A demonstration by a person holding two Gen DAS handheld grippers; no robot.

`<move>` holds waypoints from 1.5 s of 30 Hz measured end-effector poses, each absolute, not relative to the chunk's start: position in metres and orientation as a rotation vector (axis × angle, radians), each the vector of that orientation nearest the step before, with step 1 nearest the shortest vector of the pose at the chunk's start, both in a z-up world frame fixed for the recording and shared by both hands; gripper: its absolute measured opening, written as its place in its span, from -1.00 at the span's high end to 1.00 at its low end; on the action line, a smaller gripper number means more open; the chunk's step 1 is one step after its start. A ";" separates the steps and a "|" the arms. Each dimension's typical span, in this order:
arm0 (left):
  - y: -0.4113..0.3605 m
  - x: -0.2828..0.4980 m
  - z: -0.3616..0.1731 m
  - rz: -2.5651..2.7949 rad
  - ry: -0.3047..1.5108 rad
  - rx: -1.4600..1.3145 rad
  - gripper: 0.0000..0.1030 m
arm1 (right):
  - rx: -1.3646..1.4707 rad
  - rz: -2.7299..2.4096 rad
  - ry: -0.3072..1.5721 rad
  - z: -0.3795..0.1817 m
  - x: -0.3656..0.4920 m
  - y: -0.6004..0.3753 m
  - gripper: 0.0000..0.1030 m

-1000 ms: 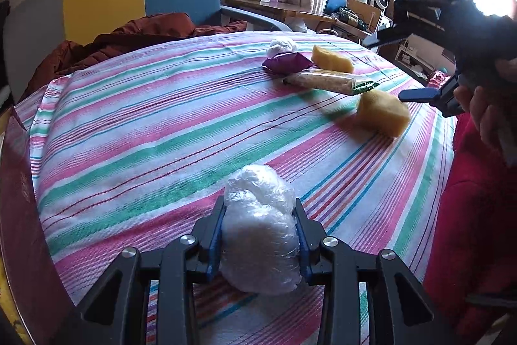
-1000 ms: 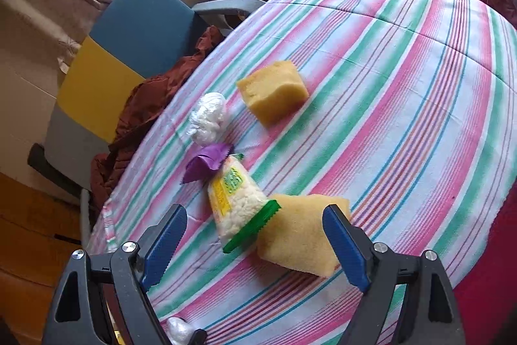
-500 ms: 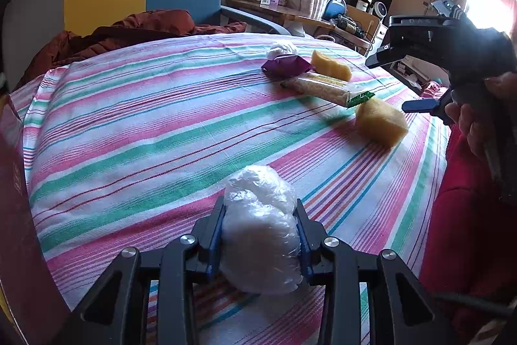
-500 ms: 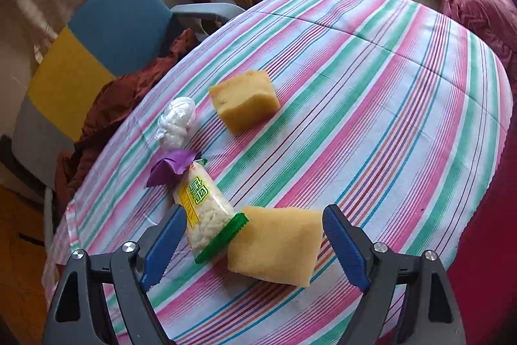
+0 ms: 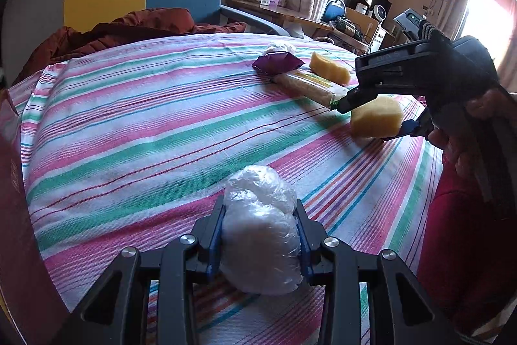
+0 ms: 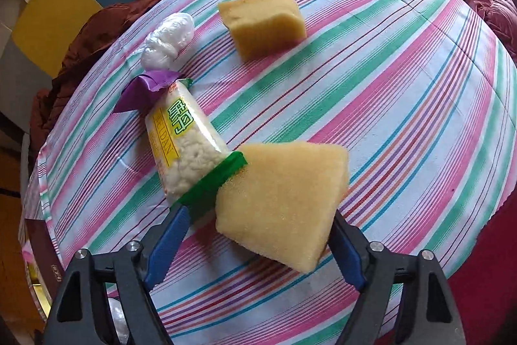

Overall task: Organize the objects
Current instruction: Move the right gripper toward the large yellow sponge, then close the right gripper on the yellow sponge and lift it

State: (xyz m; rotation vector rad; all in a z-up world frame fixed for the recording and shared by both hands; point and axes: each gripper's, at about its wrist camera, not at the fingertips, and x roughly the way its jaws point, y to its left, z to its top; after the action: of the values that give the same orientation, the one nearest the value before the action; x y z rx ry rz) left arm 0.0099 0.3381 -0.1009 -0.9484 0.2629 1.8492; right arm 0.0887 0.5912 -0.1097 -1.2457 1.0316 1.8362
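sponge [image 6: 281, 202], a pale yellow porous wedge, lies on the striped tabletop [image 6: 404, 80] at its near edge, touching the green end of a snack pack [image 6: 184, 151]. the right gripper [image 6: 255, 244] reaches low over the edge, its jaws spread on both sides of the sponge; the right pad meets a corner, the left stands apart, so nothing is clamped. the left gripper [image 5: 258, 235] sits level just above the cloth, jaws clenched on a crumpled clear plastic ball [image 5: 261, 231]. farther back lie a second sponge [image 6: 261, 21], a purple wrapper [image 6: 145, 89] and another plastic ball [image 6: 168, 41], close together.
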 end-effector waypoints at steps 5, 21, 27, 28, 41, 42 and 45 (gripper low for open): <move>0.338 0.010 -0.101 1.846 0.257 -0.950 0.24 | -1.243 1.832 1.021 -0.109 0.090 0.590 -0.59; 0.336 0.010 -0.102 1.842 0.244 -0.950 0.24 | -1.451 2.130 0.936 -0.107 0.061 0.507 0.01; 0.335 0.010 -0.101 1.843 0.246 -0.948 0.25 | -1.440 2.175 0.871 -0.104 0.054 0.504 0.34; 0.335 0.010 -0.101 1.843 0.246 -0.949 0.25 | -1.415 2.190 0.900 -0.101 0.057 0.506 0.33; 0.334 0.006 -0.101 1.828 0.220 -0.959 0.24 | -1.142 1.946 1.129 -0.066 0.110 0.592 -0.51; 0.334 0.006 -0.101 1.827 0.218 -0.959 0.24 | -1.162 1.928 1.127 -0.069 0.116 0.597 -0.51; 0.334 0.004 -0.101 1.822 0.209 -0.962 0.24 | -1.233 1.869 1.107 -0.087 0.111 0.604 -0.51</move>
State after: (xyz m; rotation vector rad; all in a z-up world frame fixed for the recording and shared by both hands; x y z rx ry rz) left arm 0.0039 0.3338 -0.1014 -0.9622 0.2089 1.8224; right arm 0.1107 0.6043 -0.0867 -1.2328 1.1066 1.8693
